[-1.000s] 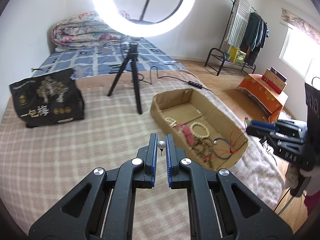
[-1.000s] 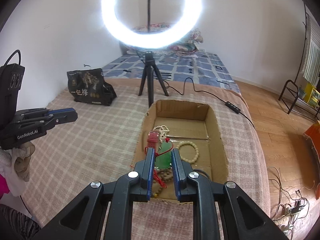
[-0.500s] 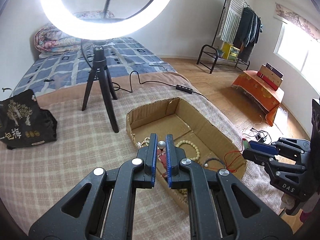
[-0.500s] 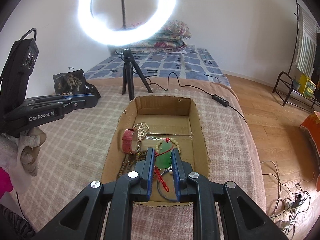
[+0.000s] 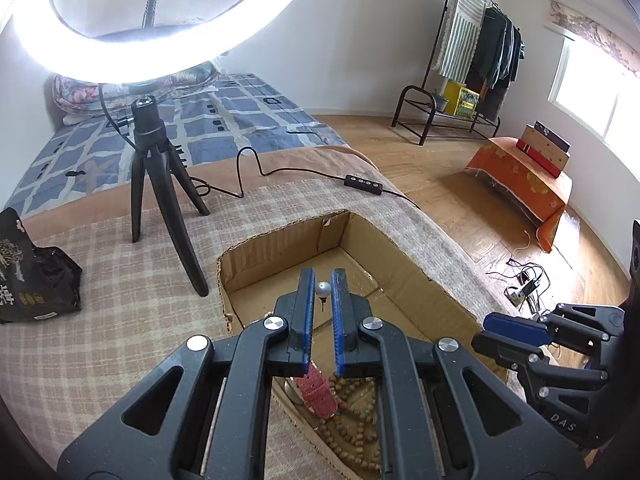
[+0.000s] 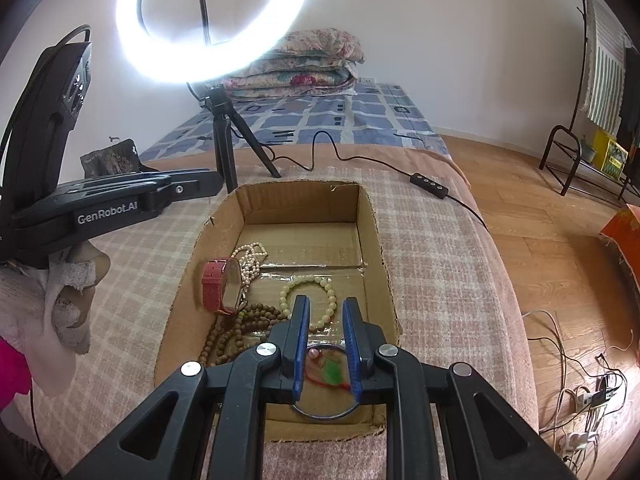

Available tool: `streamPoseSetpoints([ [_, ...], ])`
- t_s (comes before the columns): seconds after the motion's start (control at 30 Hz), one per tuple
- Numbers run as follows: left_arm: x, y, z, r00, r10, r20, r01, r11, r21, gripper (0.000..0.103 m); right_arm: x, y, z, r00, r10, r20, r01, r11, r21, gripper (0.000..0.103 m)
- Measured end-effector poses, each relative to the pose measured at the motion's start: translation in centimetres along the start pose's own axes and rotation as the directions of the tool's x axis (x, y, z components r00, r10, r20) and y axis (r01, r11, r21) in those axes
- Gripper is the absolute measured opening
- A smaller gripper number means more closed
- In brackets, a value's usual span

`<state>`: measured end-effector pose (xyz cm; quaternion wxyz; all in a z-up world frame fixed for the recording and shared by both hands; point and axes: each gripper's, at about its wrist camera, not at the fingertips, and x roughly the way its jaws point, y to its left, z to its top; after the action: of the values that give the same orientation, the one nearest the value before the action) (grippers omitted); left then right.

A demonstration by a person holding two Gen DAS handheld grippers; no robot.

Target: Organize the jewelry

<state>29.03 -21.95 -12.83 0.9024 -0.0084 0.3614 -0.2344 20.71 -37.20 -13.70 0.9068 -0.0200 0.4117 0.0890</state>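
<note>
Left gripper (image 5: 322, 289): the two blue-padded jaws stand close together and pinch a small silver ball-headed pin (image 5: 323, 289) at their tips, its thin stem pointing down between the pads. The gripper hangs above the cardboard box (image 5: 280, 240), over the box's near-left part; below its jaws lie a red watch strap (image 5: 318, 394) and brown wooden beads (image 5: 352, 432).

Right gripper (image 6: 325, 312): the jaws stand apart with a clear gap and touch nothing. Seen through the gap, on the box floor near the front wall, are a green pendant on red cord (image 6: 331, 372) and a thin dark metal ring (image 6: 320, 416) that encircles it.

Box contents, right wrist view: a pale green bead bracelet (image 6: 289, 292) lies just ahead of the right jaws; a brown bead strand (image 6: 228, 332) lies to its left; a red-strapped watch (image 6: 218, 286) stands on edge against the left wall, touching a white pearl strand (image 6: 250, 260). The far part of the box floor (image 6: 308, 240) is bare cardboard.

Surroundings: the box rests on a checked blanket (image 6: 432, 264). Behind it stands a lit ring light on a black tripod (image 6: 224, 152), its cable and inline switch (image 6: 430, 185) trailing right. A black printed bag (image 5: 28, 280) sits to the left, well apart from the box.
</note>
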Motion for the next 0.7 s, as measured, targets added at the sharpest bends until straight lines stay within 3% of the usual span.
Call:
streamPoseSetpoints([
  [0.1,0.7,0.2,-0.1,1.000,0.001,-0.008,-0.001,1.000,-0.007,0.006,0.6,0.0,0.0,1.000,0.012,-0.004,-0.012,1.000,-0.002,0.016],
  [0.27,1.4,0.3,-0.3,0.999,0.007,-0.034,-0.007,1.000,-0.007,0.008,1.1,0.3,-0.1,1.000,0.012,-0.006,-0.012,1.000,-0.007,0.031],
  [0.3,1.6,0.4,-0.3,0.999,0.009,-0.043,-0.010,1.000,-0.010,0.011,1.1,0.4,-0.2,1.000,0.013,-0.007,-0.013,1.000,-0.006,0.040],
  [0.33,1.7,0.4,-0.3,0.999,0.009,-0.046,-0.010,1.000,-0.011,0.027,1.2,0.5,-0.3,1.000,0.010,-0.005,-0.010,1.000,-0.005,0.052],
  [0.37,1.6,0.4,-0.3,0.999,0.012,-0.039,-0.012,1.000,-0.011,0.046,1.2,0.6,-0.3,1.000,0.005,0.000,-0.005,1.000,-0.007,0.057],
  [0.43,1.3,0.3,-0.4,1.000,0.027,-0.013,-0.027,1.000,-0.007,0.060,1.1,0.8,-0.4,1.000,-0.006,0.006,0.006,1.000,-0.016,0.065],
  [0.7,1.5,0.5,-0.3,0.999,0.043,-0.022,-0.044,0.999,-0.015,0.064,1.4,1.1,-0.5,0.999,-0.036,0.010,0.036,0.999,-0.014,0.090],
])
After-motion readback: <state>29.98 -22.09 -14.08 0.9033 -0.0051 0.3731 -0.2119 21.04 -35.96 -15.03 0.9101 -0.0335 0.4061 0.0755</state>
